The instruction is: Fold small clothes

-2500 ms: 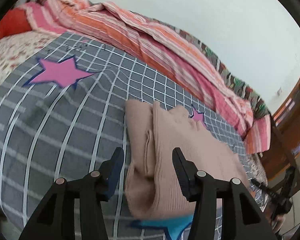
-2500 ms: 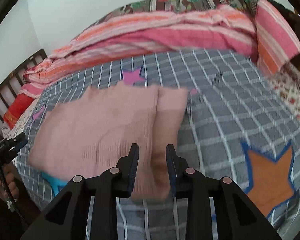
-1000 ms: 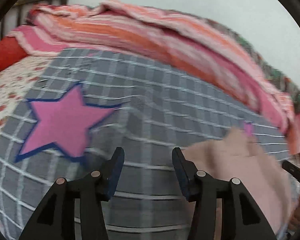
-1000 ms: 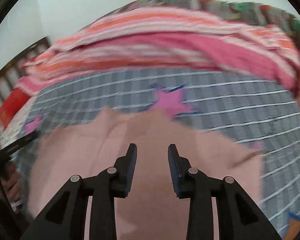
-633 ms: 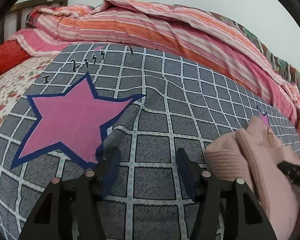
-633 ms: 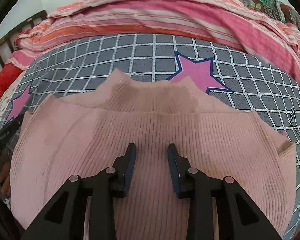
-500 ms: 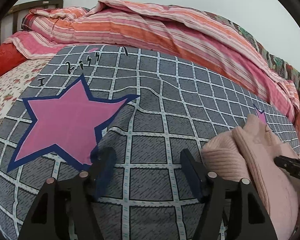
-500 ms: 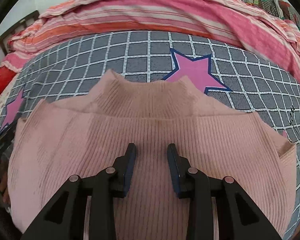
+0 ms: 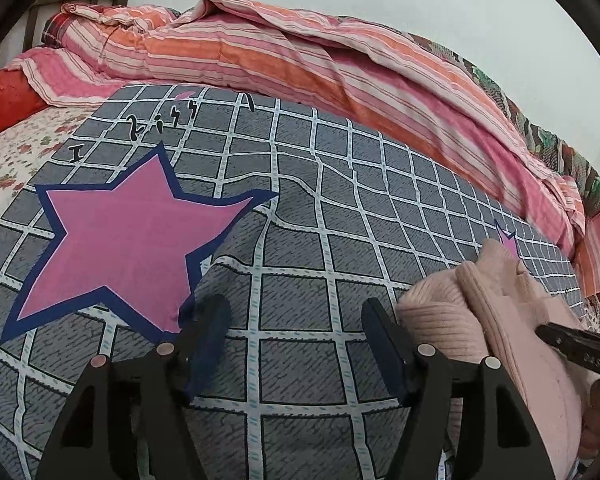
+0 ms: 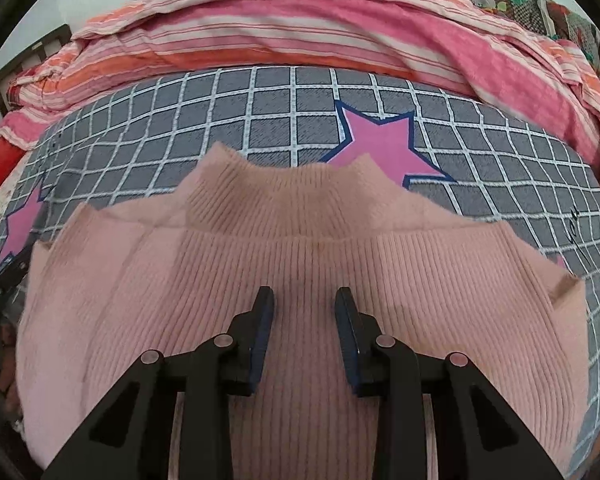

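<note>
Lying flat on a bed, a pink ribbed sweater (image 10: 300, 264) fills most of the right wrist view, folded with its sleeves tucked in and its high collar pointing away from the camera. It rests on a grey bedspread (image 10: 268, 120) crossed by a white grid and dotted with pink stars edged in navy; one small star (image 10: 384, 148) peeks out just beyond the collar. The right gripper (image 10: 305, 300) hovers over the middle of the sweater with its jaws slightly parted and nothing pinched between them (whether the fingertips touch the knit cannot be told).

From the left wrist view, the left gripper (image 9: 296, 316) hangs over bare bedspread with its jaws standing wide apart and empty. The sweater (image 9: 480, 320) sits just to its right, a rolled ribbed edge nearest the gripper's right finger. A large pink star (image 9: 128, 232) lies to the left of the gripper. A striped pink and orange quilt (image 9: 300, 64) is heaped along the far side of the bed, against a pale wall. At the right edge, part of the right gripper (image 9: 572, 344) and the person's hand show.
</note>
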`<state>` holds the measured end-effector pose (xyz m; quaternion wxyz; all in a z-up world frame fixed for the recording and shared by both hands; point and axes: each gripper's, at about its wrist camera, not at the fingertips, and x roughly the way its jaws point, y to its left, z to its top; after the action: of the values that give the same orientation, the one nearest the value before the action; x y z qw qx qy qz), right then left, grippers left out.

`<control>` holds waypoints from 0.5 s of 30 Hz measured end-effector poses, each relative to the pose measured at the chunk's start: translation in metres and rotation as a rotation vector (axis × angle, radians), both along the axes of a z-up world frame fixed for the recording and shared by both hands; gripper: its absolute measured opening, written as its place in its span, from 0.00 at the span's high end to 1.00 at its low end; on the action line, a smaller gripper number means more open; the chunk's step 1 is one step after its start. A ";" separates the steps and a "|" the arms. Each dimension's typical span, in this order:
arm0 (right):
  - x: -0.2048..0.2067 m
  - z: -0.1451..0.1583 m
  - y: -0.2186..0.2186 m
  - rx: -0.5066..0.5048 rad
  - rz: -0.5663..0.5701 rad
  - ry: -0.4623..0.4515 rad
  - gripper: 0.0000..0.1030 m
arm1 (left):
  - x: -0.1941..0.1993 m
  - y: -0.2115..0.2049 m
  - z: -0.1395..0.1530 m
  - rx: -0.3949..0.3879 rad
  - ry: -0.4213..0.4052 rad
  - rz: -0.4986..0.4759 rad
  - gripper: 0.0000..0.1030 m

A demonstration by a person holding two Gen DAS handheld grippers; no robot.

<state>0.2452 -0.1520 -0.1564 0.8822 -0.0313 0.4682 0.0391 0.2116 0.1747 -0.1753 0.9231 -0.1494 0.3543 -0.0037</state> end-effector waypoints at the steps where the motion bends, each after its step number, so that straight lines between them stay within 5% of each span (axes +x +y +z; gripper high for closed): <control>1: -0.005 0.002 0.000 -0.006 0.005 0.000 0.70 | 0.000 0.000 0.000 0.000 -0.001 -0.001 0.36; 15: -0.101 0.013 0.010 -0.060 0.069 -0.094 0.70 | -0.017 0.001 0.009 -0.014 0.018 -0.006 0.35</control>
<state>0.1445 -0.1423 -0.1432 0.9001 -0.0754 0.4258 0.0539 0.1942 0.1754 -0.1667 0.9188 -0.1549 0.3629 -0.0079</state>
